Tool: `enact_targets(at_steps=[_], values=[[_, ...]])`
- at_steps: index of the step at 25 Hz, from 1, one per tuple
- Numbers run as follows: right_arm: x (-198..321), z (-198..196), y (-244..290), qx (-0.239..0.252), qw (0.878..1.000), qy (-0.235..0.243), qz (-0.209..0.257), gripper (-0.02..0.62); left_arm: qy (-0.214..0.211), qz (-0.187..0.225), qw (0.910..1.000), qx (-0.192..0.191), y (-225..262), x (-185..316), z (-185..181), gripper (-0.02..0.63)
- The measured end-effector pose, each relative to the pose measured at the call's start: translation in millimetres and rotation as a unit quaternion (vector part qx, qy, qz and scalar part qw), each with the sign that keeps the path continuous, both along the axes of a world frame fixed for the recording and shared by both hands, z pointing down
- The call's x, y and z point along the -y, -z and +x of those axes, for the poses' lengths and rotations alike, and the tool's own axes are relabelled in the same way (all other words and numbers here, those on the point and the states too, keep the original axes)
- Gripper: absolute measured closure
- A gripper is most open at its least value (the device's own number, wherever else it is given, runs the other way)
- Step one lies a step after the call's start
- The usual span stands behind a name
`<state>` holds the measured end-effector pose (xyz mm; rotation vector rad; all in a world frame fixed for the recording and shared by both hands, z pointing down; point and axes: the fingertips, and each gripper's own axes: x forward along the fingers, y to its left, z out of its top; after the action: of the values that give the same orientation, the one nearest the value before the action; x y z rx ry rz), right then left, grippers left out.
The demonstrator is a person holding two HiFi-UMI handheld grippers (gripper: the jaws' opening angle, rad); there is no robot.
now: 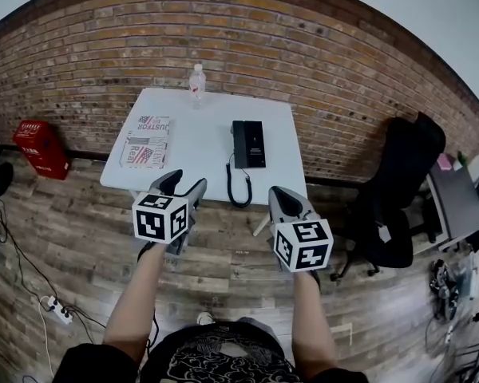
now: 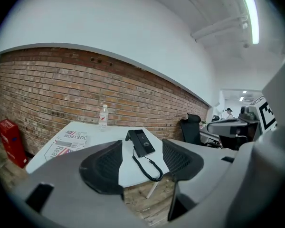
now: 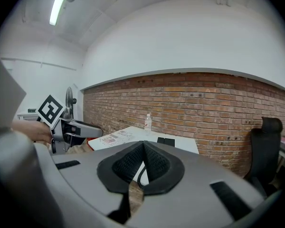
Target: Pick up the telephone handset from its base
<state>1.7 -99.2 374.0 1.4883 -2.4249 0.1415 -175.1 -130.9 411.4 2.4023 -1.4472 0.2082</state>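
An office is indicated: a white table (image 1: pixel 199 134) bearing a telephone (image 1: pixel 248 144) is placed against a brick wall (image 1: pixel 303 54) at centre, a black swivel chair (image 1: pixel 395 190) is seen at right, and strip lighting (image 2: pixel 251 11) is mounted overhead.

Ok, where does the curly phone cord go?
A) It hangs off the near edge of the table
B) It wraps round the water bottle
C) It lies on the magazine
A: the coiled cord runs from the telephone and loops down past the near edge of the white table.
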Motion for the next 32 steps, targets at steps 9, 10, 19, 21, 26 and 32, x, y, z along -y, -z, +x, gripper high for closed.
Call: enact_targets(at_steps=[9,10,19,21,26,32], values=[[48.7,13.9,-7.2,0.012,1.000,-0.003,0.007,0.597,-0.022,-0.009,0.9997,0.006,-14.2,45.4,23.8,0.359],[56.8,16.4,-8.1,0.015,1.000,-0.003,0.008,0.597,-0.024,-0.010,0.9996,0.008,-15.9,52.4,27.3,0.359],[150.2,41.6,-15.2,0.026,1.000,0.016,0.005,0.597,-0.037,-0.044,0.9981,-0.021,-37.9,137.8,64.3,0.359],[170.8,44.7,-14.4,0.026,0.999,0.023,0.003,0.597,-0.035,-0.053,0.9976,-0.026,-43.3,156.8,69.0,0.359],[215.9,51.7,-14.4,0.023,0.999,0.041,0.002,0.597,-0.035,-0.076,0.9957,-0.040,-58.3,201.7,80.2,0.359],[259.1,59.9,-22.5,0.019,0.998,0.058,-0.004,0.597,-0.042,-0.118,0.9901,-0.063,-85.1,242.4,90.8,0.359]])
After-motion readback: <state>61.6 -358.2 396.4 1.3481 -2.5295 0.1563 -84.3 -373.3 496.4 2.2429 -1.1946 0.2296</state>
